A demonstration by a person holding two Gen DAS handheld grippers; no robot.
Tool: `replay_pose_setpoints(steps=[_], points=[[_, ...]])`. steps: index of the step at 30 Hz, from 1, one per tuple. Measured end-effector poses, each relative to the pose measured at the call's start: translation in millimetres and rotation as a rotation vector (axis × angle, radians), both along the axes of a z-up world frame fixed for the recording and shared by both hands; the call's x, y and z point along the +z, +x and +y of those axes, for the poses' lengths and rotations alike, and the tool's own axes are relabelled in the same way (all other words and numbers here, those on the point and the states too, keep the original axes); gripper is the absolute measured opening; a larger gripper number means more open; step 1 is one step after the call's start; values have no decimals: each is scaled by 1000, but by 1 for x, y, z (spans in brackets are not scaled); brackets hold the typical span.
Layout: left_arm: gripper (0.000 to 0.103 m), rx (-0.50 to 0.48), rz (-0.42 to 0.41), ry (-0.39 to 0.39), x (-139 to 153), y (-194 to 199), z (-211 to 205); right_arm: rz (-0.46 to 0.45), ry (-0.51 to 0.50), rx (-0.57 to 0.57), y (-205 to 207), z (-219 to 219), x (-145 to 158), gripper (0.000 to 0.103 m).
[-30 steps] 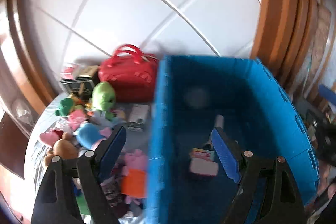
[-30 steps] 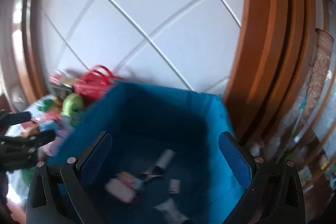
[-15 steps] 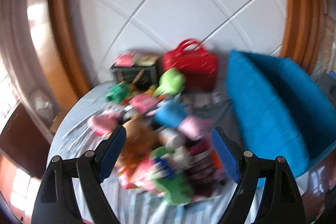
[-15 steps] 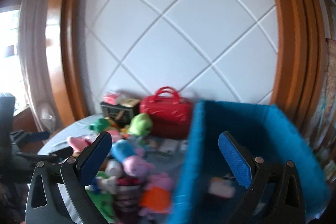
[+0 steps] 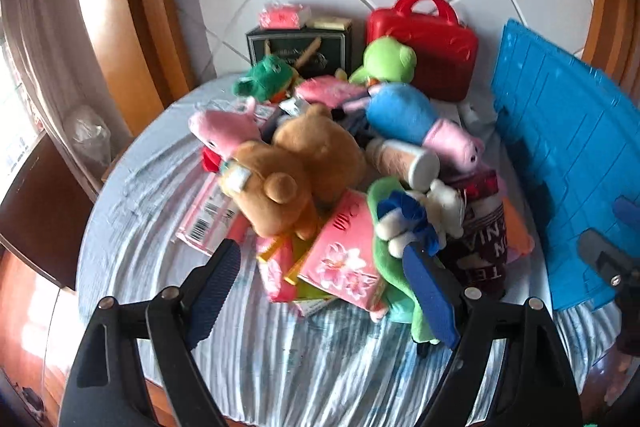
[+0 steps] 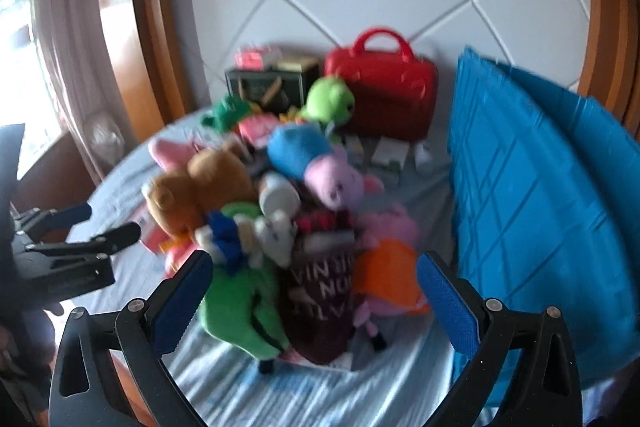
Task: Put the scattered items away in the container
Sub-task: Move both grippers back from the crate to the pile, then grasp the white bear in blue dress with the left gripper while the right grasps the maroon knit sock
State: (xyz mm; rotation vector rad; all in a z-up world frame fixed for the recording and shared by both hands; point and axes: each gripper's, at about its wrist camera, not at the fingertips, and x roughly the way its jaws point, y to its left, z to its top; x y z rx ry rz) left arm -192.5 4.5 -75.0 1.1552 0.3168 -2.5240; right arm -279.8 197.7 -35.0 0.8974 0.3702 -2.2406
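Left tool (image 5: 320, 279), its two blue-padded fingers apart with nothing clamped, hangs over the near edge of a heap of toys on a surface (image 5: 280, 367) covered in pale striped cloth. Off its left finger lies one clear packet with a barcode (image 5: 204, 223). Just ahead sits one brown teddy bear (image 5: 296, 171), with one pink box printed with flowers (image 5: 344, 251) under it, between the fingers. Beyond the bear: two pink pig plushies, one at left (image 5: 224, 131) and one in a blue top (image 5: 416, 119), one dark green plush (image 5: 260, 83), one light green plush (image 5: 384, 61). Behind those stand one dark box (image 5: 300, 49) and one red handbag (image 5: 428, 39). Against the right finger lie one green plush with a small blue-and-white toy on it (image 5: 404, 227), then one maroon lettered item (image 5: 484, 247).

Right tool (image 6: 316, 295), also spread and empty, faces the same heap, blurred. Right of both tools stands the one blue container (image 5: 568, 163), well clear of the fingers, on the surface's right side
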Motion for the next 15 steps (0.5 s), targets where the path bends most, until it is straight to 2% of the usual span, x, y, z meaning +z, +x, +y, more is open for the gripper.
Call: replay_pose_setpoints(steps=[4, 8, 12, 15], points=[[83, -22, -36, 7, -21, -24, 16, -59, 25, -26, -16, 8, -30, 103], [83, -68, -29, -12, -23, -47, 30, -89, 48, 7, -25, 8, -43, 103], [83, -172, -45, -64, -25, -77, 45, -116, 63, -3, -33, 8, -50, 103], [83, -256, -69, -67, -39, -98, 53, -120, 103, -21, -40, 7, -58, 103]])
